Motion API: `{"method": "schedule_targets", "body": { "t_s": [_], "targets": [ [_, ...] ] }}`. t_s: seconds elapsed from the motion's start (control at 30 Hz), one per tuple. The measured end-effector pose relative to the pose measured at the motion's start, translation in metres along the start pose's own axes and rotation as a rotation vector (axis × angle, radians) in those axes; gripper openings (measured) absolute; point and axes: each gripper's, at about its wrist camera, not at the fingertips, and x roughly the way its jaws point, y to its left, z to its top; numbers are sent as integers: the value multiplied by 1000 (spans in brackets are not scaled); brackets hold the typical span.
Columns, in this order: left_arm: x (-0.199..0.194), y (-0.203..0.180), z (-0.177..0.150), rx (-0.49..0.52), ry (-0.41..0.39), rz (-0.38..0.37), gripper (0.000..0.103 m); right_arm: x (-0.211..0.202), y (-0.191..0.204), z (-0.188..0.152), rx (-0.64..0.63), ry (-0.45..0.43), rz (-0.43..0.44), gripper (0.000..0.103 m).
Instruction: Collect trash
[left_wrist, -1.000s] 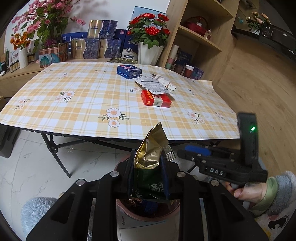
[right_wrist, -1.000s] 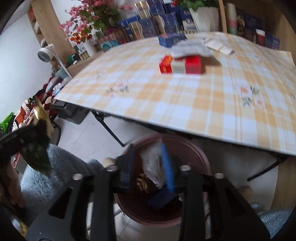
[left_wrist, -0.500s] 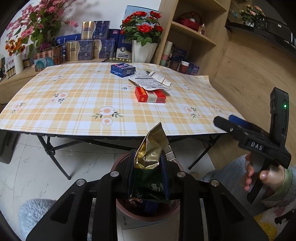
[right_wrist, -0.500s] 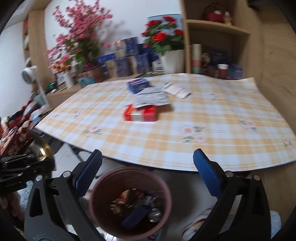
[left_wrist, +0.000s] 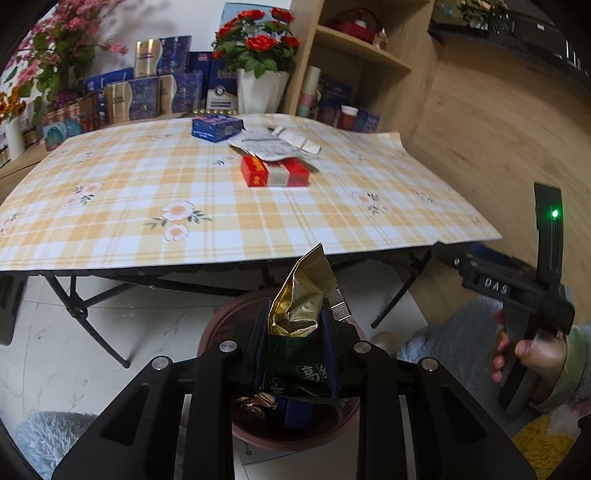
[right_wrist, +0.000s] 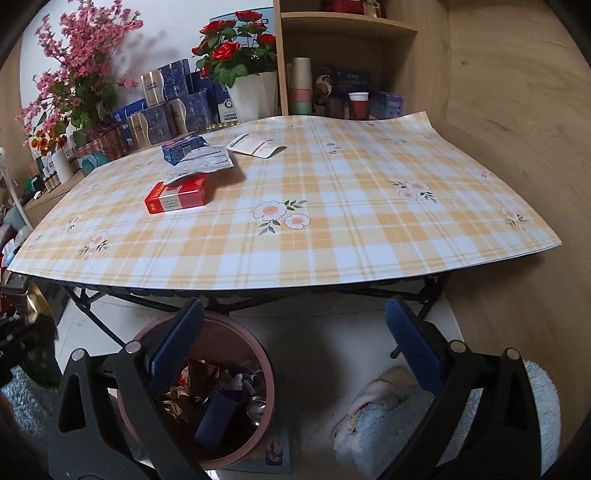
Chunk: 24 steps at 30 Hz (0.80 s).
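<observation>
My left gripper (left_wrist: 295, 350) is shut on a crumpled gold and green foil packet (left_wrist: 303, 310), held just above the brown round bin (left_wrist: 221, 321) on the floor. Inside the bin (right_wrist: 236, 332) lie several wrappers and a dark box. My right gripper (right_wrist: 295, 347) stands wide open with nothing between its blue pads (right_wrist: 413, 350), beside the bin and facing the table. On the checked tablecloth (right_wrist: 332, 221) rest a red box (right_wrist: 177, 197), a blue box (right_wrist: 183, 147), a white paper sheet (right_wrist: 203, 162) and a white pouch (right_wrist: 255, 144). The right gripper's body (left_wrist: 517, 288) shows at the right in the left wrist view.
A folding table frame (left_wrist: 85, 302) stands just behind the bin. Flower pots (right_wrist: 247, 92), stacked boxes and a wooden shelf (right_wrist: 343, 26) line the far side. A person's slippered foot (right_wrist: 384, 402) and grey fluffy rug (left_wrist: 37, 439) lie on the floor near the bin.
My right gripper let go of clear trash over the bin, opened wide, and swung up and right toward the table. My left gripper with the packet sank slightly toward the bin.
</observation>
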Motion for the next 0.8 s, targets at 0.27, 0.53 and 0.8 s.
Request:
{"method": "schedule_targets", "body": {
  "t_s": [0.27, 0.53, 0.8],
  "targets": [
    [10, 2, -3, -16, 31, -1, 25, 0, 0, -2, -1, 11, 31, 97],
    [8, -2, -3, -1, 23, -17, 49, 1, 6, -5, -10, 36, 56, 97],
    [-6, 9, 1, -64, -52, 62, 84, 2, 9, -6, -24, 41, 53, 97]
  ]
}}
